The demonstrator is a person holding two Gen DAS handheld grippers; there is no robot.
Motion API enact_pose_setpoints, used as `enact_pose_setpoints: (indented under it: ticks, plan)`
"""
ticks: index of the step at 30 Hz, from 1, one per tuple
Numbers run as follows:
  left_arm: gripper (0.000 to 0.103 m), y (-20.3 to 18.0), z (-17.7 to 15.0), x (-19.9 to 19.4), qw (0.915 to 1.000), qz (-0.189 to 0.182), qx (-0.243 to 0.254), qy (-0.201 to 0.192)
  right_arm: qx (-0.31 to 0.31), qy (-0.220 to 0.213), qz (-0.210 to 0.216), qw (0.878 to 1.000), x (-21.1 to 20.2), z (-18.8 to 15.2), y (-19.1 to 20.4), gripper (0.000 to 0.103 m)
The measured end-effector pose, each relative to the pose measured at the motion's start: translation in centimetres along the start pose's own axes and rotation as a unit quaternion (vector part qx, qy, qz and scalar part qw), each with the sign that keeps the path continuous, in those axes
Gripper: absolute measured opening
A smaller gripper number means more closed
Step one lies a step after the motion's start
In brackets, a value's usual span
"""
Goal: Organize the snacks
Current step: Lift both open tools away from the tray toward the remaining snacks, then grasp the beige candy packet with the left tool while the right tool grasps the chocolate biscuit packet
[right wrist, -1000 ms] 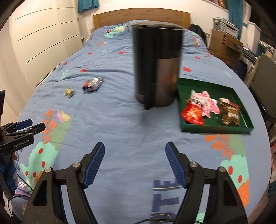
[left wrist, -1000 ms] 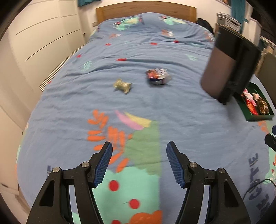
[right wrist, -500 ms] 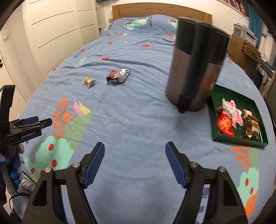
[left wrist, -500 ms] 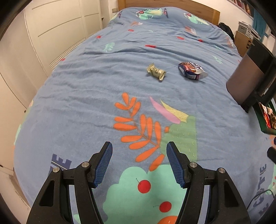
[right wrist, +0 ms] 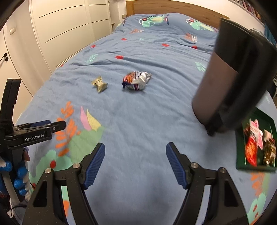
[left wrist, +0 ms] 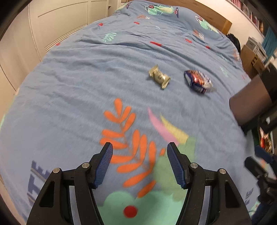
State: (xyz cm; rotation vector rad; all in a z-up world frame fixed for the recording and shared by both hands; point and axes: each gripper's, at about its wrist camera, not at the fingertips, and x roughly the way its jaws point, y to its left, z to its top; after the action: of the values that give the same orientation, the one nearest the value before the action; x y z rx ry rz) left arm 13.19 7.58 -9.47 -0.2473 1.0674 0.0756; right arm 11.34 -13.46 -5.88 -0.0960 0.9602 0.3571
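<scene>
A gold-wrapped snack [left wrist: 159, 76] and a blue-and-silver snack packet [left wrist: 198, 81] lie side by side on the blue bedspread, ahead of my open, empty left gripper [left wrist: 139, 154]. Both show in the right wrist view, the gold snack [right wrist: 99, 84] left of the packet [right wrist: 136, 80]. My right gripper [right wrist: 135, 154] is open and empty, low over the bedspread. A green tray [right wrist: 239, 152] at the right holds several snacks [right wrist: 254, 142]. The left gripper [right wrist: 57, 125] shows at the left edge of the right wrist view.
A tall dark cylindrical bin [right wrist: 230, 76] stands on the bed beside the tray; it also shows at the right edge of the left wrist view [left wrist: 251, 98]. White wardrobe doors [right wrist: 65, 29] run along the left side. A wooden headboard [right wrist: 173, 7] is at the far end.
Both grippers have swung left and moved forward; the two loose snacks look nearer and more central. The bin and tray have slid toward the right edge. Both stay open.
</scene>
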Motion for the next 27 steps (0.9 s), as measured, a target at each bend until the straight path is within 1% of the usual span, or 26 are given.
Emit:
enact_pose_setpoints:
  ticks: [5, 7, 13, 16, 20, 24, 27]
  plan:
    - [0.059, -0.5, 3.3, 1.3, 0.9990, -0.029, -0.033, -0.003, -0.002, -0.008, 0.006, 1.000, 1.7, 2.1, -0.2, 0.103]
    - [0.059, -0.8, 4.6, 2.1, 0.9984, -0.035, -0.045, -0.003, -0.002, -0.010, 0.006, 1.000, 2.3, 2.9, -0.5, 0.103]
    - [0.059, -1.4, 7.2, 4.1, 0.9958, -0.053, -0.074, -0.002, 0.006, -0.022, 0.006, 1.000, 3.7, 5.0, -1.5, 0.103]
    - [0.059, -1.9, 8.4, 5.4, 0.9953, -0.052, -0.082, -0.003, 0.011, -0.027, 0.007, 1.000, 4.6, 6.0, -1.9, 0.103]
    - [0.059, -1.8, 9.7, 7.6, 0.9924, -0.056, -0.109, 0.013, 0.011, -0.032, 0.013, 0.999, 6.0, 6.9, -1.7, 0.103]
    - [0.059, -1.7, 10.3, 9.3, 0.9910, -0.047, -0.123, 0.022, 0.002, -0.033, 0.019, 0.999, 8.0, 7.6, -0.9, 0.103]
    - [0.059, -1.6, 10.8, 10.0, 0.9904, -0.046, -0.129, 0.022, -0.004, -0.033, 0.017, 0.999, 9.5, 8.1, -0.3, 0.103]
